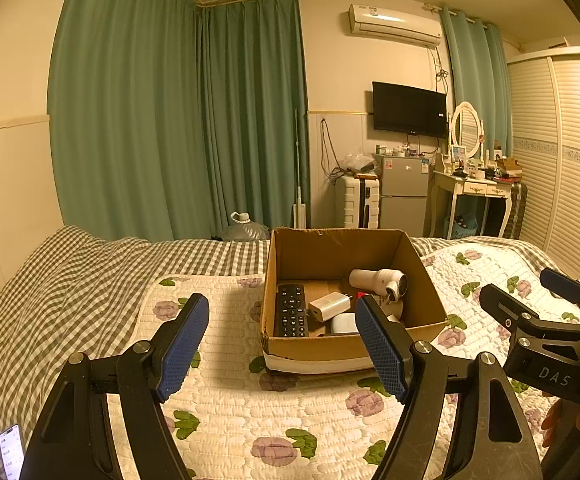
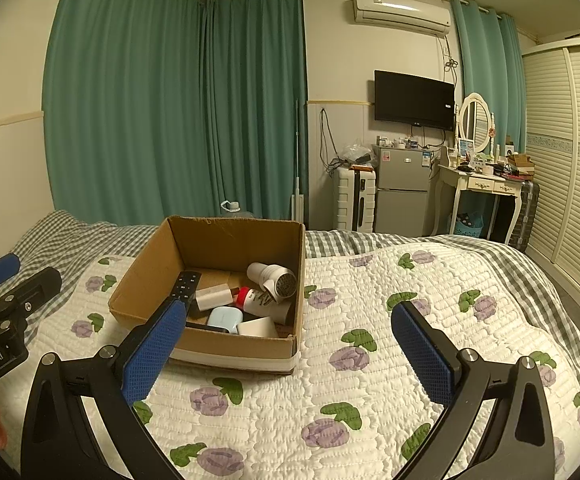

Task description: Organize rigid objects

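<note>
Remote (image 1: 291, 311), charger (image 1: 328, 306) and hair dryer (image 1: 378, 280) lie gathered inside the box (image 1: 354, 344); left gripper (image 1: 281, 344) and right gripper (image 2: 285, 352) hover before the box, jaws spread, empty.

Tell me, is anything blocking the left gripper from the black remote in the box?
Only the cardboard box's near wall stands between the open left gripper and the remote. The box top is open.
</note>
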The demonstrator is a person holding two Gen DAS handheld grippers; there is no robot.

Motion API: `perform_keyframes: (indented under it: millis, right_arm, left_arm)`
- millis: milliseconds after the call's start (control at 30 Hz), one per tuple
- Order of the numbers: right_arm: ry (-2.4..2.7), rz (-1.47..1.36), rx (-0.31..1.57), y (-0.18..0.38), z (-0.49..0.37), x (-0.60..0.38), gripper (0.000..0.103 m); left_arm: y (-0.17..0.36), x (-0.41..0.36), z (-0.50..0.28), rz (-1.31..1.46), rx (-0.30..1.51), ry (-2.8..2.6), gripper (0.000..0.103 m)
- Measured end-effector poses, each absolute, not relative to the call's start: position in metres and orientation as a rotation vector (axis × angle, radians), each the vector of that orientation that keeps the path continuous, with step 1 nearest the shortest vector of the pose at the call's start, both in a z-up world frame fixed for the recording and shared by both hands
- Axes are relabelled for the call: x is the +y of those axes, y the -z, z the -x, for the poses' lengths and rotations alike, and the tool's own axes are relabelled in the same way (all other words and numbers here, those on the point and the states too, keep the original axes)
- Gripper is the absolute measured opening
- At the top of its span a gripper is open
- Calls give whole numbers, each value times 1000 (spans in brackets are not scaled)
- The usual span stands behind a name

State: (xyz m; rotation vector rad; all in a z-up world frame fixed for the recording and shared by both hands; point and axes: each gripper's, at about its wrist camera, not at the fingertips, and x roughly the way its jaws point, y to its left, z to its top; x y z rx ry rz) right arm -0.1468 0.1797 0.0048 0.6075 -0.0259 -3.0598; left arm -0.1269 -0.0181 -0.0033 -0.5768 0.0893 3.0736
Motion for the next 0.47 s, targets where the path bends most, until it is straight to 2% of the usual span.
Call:
perform_keyframes:
  millis: [467]
  right_arm:
    - [3066,-620,-20,-3,148,179,103]
  left_arm:
    - [4,-17,126,574,97,-3075,78]
